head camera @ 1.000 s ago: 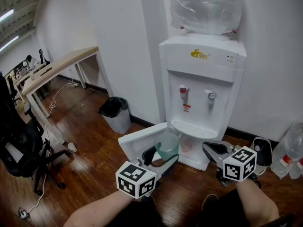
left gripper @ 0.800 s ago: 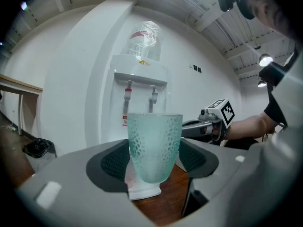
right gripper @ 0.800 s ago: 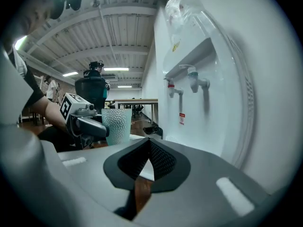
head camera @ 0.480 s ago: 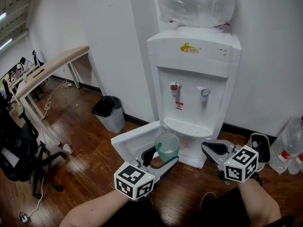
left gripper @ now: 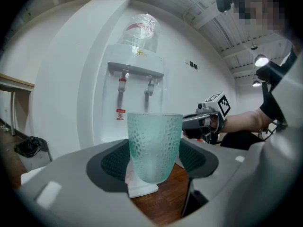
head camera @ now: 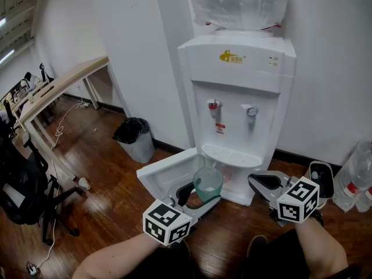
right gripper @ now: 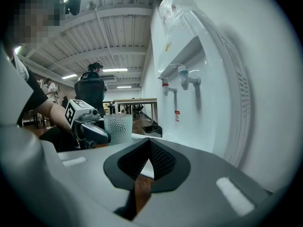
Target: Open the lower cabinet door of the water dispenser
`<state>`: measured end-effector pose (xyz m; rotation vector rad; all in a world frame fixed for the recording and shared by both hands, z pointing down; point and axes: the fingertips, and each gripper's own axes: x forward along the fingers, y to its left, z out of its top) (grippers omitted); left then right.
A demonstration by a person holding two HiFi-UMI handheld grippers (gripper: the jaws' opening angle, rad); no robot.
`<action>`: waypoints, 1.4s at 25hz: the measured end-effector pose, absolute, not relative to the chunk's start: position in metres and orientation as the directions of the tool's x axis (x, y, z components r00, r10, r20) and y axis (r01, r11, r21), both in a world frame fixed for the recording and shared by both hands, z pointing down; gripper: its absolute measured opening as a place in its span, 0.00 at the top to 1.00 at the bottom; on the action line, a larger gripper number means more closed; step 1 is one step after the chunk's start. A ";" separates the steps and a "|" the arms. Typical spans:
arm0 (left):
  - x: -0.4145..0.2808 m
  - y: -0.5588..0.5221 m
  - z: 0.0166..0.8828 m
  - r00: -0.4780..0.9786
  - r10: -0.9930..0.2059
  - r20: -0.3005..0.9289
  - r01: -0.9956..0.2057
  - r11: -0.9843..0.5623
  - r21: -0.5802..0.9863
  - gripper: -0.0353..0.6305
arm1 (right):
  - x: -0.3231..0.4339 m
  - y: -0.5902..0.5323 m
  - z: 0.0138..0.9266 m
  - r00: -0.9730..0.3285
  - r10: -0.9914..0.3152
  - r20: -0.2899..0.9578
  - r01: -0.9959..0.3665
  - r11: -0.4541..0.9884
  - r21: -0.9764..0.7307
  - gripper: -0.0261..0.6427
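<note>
So going from the left: there's a black trash bin [head camera: 135, 138] against the wall, and just right of it the lower cabinet door [head camera: 165, 176] of the water dispenser [head camera: 238, 97] is hanging out to the left, well off the cabinet front. To me the opening step looks basically done. The left gripper [head camera: 199, 197] sits in front of that door with its jaws clamped around a frosted teal cup [head camera: 207, 182], which is upright between the pads in the left gripper view [left gripper: 155, 145]. Over on the right, the right gripper [head camera: 256, 182] hovers near the dispenser's base, jaws pressed together with nothing in them. If the door needs to go wider, my guess is the free right gripper nudges its edge while the cup stays level.
</note>
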<state>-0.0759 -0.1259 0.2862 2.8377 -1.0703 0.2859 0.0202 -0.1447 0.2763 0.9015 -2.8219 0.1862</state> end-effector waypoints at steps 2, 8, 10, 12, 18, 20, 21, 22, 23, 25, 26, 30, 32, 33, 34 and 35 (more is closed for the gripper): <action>-0.074 -0.125 0.287 0.742 -0.637 0.209 -0.655 -0.755 0.025 0.45 | 0.020 -0.144 0.278 -0.803 -0.558 0.210 -0.580 0.812 -0.061 0.96; -0.076 -0.127 0.285 0.737 -0.648 0.192 -0.663 -0.748 0.023 0.45 | 0.023 -0.146 0.274 -0.802 -0.564 0.196 -0.586 0.807 -0.077 0.96; -0.075 -0.127 0.284 0.741 -0.645 0.185 -0.660 -0.751 0.023 0.45 | 0.023 -0.146 0.275 -0.805 -0.561 0.193 -0.583 0.808 -0.080 0.96; -0.074 -0.127 0.285 0.745 -0.642 0.181 -0.657 -0.754 0.027 0.45 | 0.023 -0.146 0.275 -0.806 -0.560 0.192 -0.582 0.809 -0.082 0.96; -0.076 -0.130 0.284 0.746 -0.645 0.166 -0.658 -0.752 0.033 0.45 | 0.025 -0.147 0.274 -0.807 -0.560 0.186 -0.581 0.810 -0.082 0.96; -0.075 -0.130 0.285 0.743 -0.648 0.166 -0.660 -0.750 0.026 0.45 | 0.025 -0.146 0.276 -0.806 -0.560 0.192 -0.582 0.808 -0.088 0.96; -0.074 -0.131 0.285 0.741 -0.651 0.164 -0.663 -0.748 0.022 0.45 | 0.026 -0.146 0.276 -0.805 -0.561 0.193 -0.584 0.807 -0.091 0.96; -0.074 -0.132 0.284 0.738 -0.656 0.160 -0.666 -0.745 0.019 0.45 | 0.027 -0.147 0.276 -0.805 -0.562 0.192 -0.585 0.805 -0.094 0.96; -0.074 -0.134 0.282 0.736 -0.660 0.153 -0.670 -0.742 0.019 0.45 | 0.027 -0.148 0.276 -0.805 -0.562 0.190 -0.585 0.805 -0.099 0.96; -0.073 -0.136 0.278 0.735 -0.664 0.138 -0.672 -0.740 0.020 0.45 | 0.027 -0.151 0.274 -0.806 -0.562 0.187 -0.585 0.804 -0.108 0.96; -0.072 -0.137 0.276 0.736 -0.664 0.131 -0.672 -0.740 0.019 0.45 | 0.028 -0.151 0.274 -0.806 -0.562 0.187 -0.585 0.803 -0.111 0.96; -0.067 -0.149 0.289 0.724 -0.671 0.160 -0.679 -0.734 0.000 0.45 | 0.032 -0.153 0.277 -0.805 -0.560 0.196 -0.586 0.801 -0.122 0.96; -0.065 -0.153 0.301 0.725 -0.662 0.192 -0.675 -0.738 0.002 0.45 | 0.033 -0.157 0.278 -0.799 -0.568 0.197 -0.595 0.794 -0.123 0.96; -0.063 -0.155 0.306 0.727 -0.656 0.203 -0.670 -0.743 -0.002 0.45 | 0.034 -0.158 0.278 -0.793 -0.577 0.197 -0.603 0.790 -0.113 0.96; -0.061 -0.156 0.310 0.730 -0.651 0.210 -0.664 -0.748 -0.011 0.45 | 0.035 -0.159 0.277 -0.786 -0.586 0.198 -0.611 0.786 -0.096 0.96; -0.060 -0.158 0.312 0.732 -0.648 0.211 -0.659 -0.752 -0.025 0.45 | 0.036 -0.159 0.276 -0.779 -0.595 0.198 -0.618 0.782 -0.079 0.96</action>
